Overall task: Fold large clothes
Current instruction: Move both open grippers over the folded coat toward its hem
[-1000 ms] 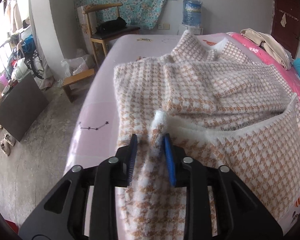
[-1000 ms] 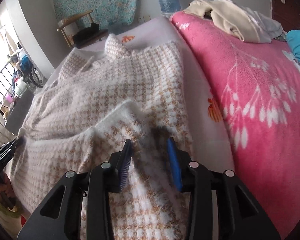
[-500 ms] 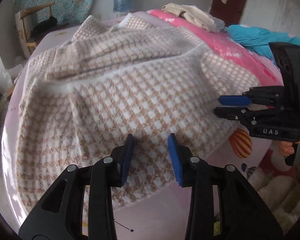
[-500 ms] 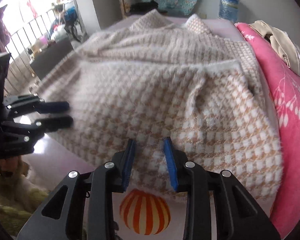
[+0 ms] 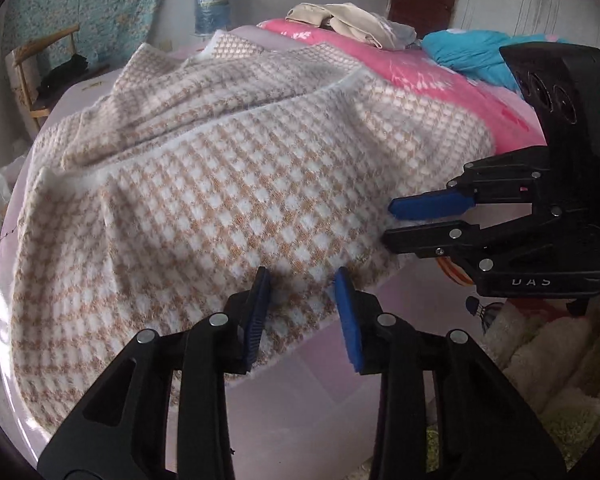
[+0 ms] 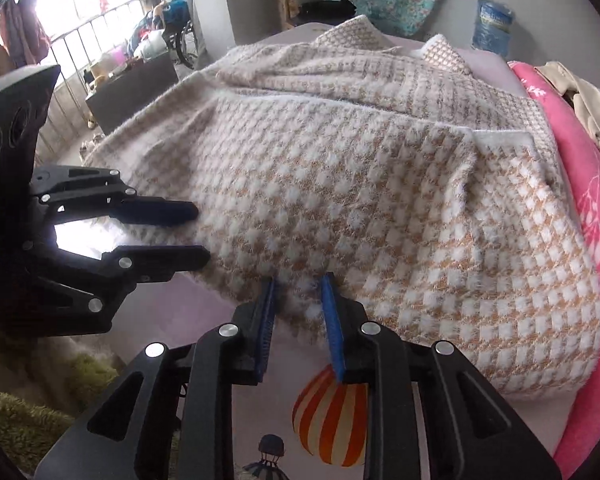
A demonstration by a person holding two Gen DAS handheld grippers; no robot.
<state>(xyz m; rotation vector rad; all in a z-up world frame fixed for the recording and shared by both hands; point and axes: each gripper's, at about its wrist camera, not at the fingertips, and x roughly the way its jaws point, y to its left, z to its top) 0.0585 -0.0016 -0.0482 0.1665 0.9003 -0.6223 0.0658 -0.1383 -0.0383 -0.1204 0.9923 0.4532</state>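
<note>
A large tan-and-white houndstooth garment (image 5: 228,184) lies folded over on the pale lilac bed sheet (image 5: 300,396); it also shows in the right wrist view (image 6: 360,208). My left gripper (image 5: 303,280) is open, its fingertips at the garment's near hem. My right gripper (image 6: 298,284) is open, jaws on either side of the near hem's edge. Each gripper shows in the other's view, my right gripper (image 5: 396,222) at the garment's right edge and my left gripper (image 6: 198,232) at its left edge.
A pink blanket (image 5: 420,76) with beige clothes (image 5: 352,20) and a blue cloth (image 5: 468,52) lies to the right. A wooden chair (image 5: 40,76) and a water bottle (image 5: 212,8) stand beyond the bed. A green shaggy rug (image 6: 20,412) lies below the bed's near edge.
Both grippers let go of the folded-over edge and drew back to the garment's near hem. They now face it side by side, open.
</note>
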